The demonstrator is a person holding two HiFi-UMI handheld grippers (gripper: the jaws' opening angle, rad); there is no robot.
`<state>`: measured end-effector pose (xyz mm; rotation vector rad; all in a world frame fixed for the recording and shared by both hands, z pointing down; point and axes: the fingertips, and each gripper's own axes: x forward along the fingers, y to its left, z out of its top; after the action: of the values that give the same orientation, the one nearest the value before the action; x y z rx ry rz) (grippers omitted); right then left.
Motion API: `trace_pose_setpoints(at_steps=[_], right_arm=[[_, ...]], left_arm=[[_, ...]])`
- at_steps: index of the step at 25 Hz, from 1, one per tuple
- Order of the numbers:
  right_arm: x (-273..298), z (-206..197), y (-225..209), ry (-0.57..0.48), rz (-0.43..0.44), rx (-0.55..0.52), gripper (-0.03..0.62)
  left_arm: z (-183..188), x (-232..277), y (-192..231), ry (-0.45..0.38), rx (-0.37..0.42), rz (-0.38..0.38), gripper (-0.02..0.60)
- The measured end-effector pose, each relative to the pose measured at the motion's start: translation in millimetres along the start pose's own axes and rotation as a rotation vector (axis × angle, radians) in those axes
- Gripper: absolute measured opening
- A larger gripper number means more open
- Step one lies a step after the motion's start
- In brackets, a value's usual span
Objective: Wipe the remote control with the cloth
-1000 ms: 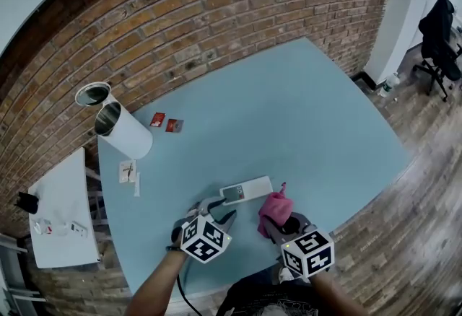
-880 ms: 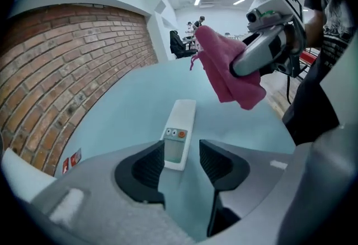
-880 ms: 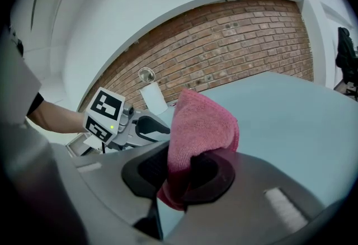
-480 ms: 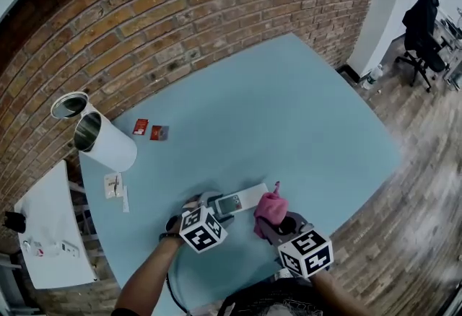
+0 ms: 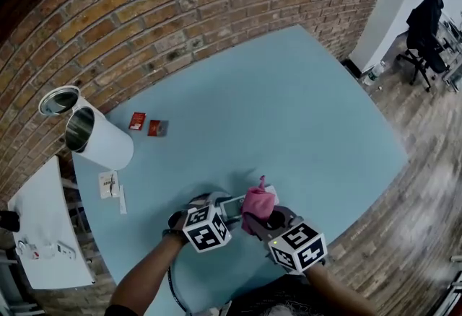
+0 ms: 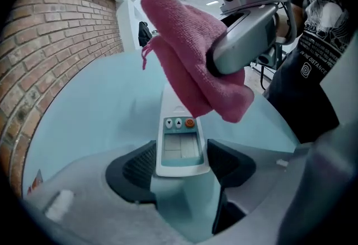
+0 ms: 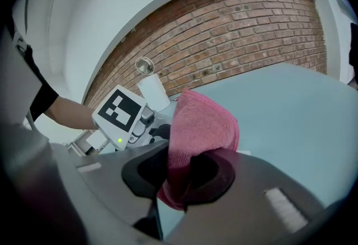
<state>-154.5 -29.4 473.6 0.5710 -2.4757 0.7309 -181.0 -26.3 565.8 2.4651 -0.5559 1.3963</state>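
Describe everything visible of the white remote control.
The slim white plastic remote control lies flat on the light blue table, showing a grey screen, two arrow buttons and an orange button. Its near end sits between the left gripper's open jaws, which have just been opening. The pink cloth in the right gripper hides its far end.

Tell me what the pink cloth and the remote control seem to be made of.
Pink cloth: soft fabric, probably microfibre or terry; fuzzy, matte nap, limp folds.
Remote control: likely hard plastic; smooth white shell with a faint sheen, crisp moulded edges, small buttons.
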Motion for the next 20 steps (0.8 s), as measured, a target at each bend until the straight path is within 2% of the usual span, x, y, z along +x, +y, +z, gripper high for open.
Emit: trace_pose_setpoints(at_steps=[5,12,15,20], right_arm=[[27.2,19.3,2.7,-0.035,0.065,0.026,0.067],[56.1,19.7,10.6,-0.048,0.089,0.047,0.067],[63.3,17.6,14.6,-0.061,0.1,0.063,0.067],[67.1,8.0,10.8,-0.064,0.067,0.022,0.067]], left_arm=[[0.3,-0.1,3.1,-0.014,-0.034,-0.016,0.298],[-2.2,1.4,1.1,0.001,-0.035,-0.028,0.301],[-2.3,1.9,1.3,0.033,-0.038,-0.029,0.301],[-3.9,5.1,1.1,0.112,-0.041,-0.033,0.301]])
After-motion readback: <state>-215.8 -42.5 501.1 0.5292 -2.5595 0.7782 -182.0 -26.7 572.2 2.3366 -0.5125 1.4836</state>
